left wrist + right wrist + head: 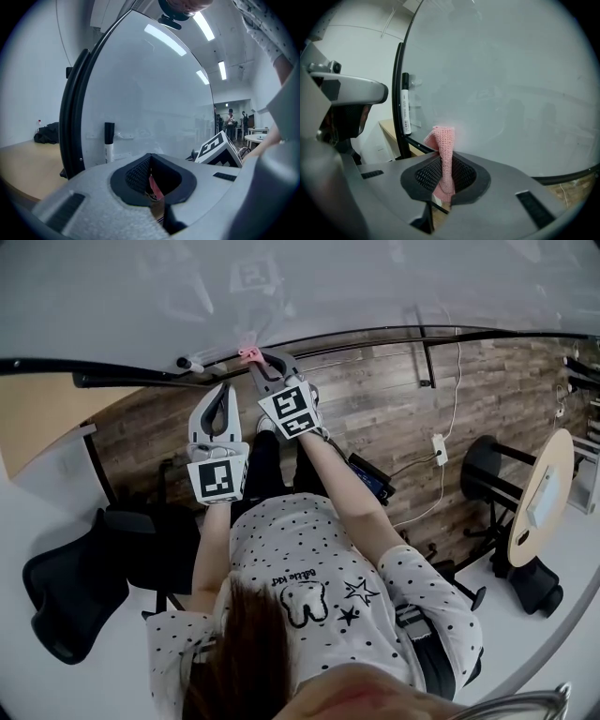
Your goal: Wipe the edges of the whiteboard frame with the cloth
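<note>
The whiteboard (309,287) fills the top of the head view, with its black frame (375,337) curving along the lower edge. My right gripper (265,365) is shut on a pink cloth (249,353), whose tip touches the board just above that frame. In the right gripper view the cloth (444,140) sticks up from between the shut jaws of the right gripper (445,174), beside the frame's side bar (398,93). My left gripper (222,392) hangs just left of it and lower, shut with nothing in it. It (152,176) faces the frame (72,117).
A black-capped marker (192,363) sits on the board near the frame, also seen as the marker (108,140) and marker (405,105). A beige desk (37,418) and black chair (66,596) stand left, a round table (539,498) right. A power strip (438,446) lies on the wood floor.
</note>
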Demonstrator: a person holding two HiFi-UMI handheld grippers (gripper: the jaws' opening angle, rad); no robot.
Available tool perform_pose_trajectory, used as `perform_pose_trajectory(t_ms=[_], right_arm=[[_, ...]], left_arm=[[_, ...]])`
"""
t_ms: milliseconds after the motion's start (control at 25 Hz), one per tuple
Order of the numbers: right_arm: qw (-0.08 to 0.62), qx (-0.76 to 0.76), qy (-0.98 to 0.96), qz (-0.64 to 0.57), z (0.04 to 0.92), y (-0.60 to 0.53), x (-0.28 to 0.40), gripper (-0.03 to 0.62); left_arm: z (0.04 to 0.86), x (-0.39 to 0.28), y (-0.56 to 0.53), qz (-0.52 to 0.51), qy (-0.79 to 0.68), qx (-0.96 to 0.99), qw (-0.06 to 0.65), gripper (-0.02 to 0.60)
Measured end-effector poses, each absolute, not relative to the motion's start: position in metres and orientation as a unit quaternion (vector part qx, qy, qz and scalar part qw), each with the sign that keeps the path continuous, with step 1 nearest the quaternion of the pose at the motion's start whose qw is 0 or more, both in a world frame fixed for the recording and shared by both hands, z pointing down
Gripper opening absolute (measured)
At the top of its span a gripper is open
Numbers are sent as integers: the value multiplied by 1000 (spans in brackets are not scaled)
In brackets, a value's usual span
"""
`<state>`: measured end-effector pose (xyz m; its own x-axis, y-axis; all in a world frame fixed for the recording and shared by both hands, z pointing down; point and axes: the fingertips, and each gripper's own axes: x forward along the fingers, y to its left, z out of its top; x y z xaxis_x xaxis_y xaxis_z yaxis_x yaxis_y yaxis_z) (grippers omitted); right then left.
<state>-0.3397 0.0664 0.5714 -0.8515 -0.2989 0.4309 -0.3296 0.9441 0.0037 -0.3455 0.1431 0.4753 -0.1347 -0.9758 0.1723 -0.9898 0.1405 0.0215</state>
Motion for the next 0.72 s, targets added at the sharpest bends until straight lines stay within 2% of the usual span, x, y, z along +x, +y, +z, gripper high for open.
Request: perform_pose_trajectory(t_ms=[400,720], right_arm=[[220,138,-965,22,571,44,-312,32],[221,136,-966,21,572,23,-287,32]], left_arm=[[475,-306,113,47,-758,645,85,15],[473,-285,97,48,-765,638,70,15]])
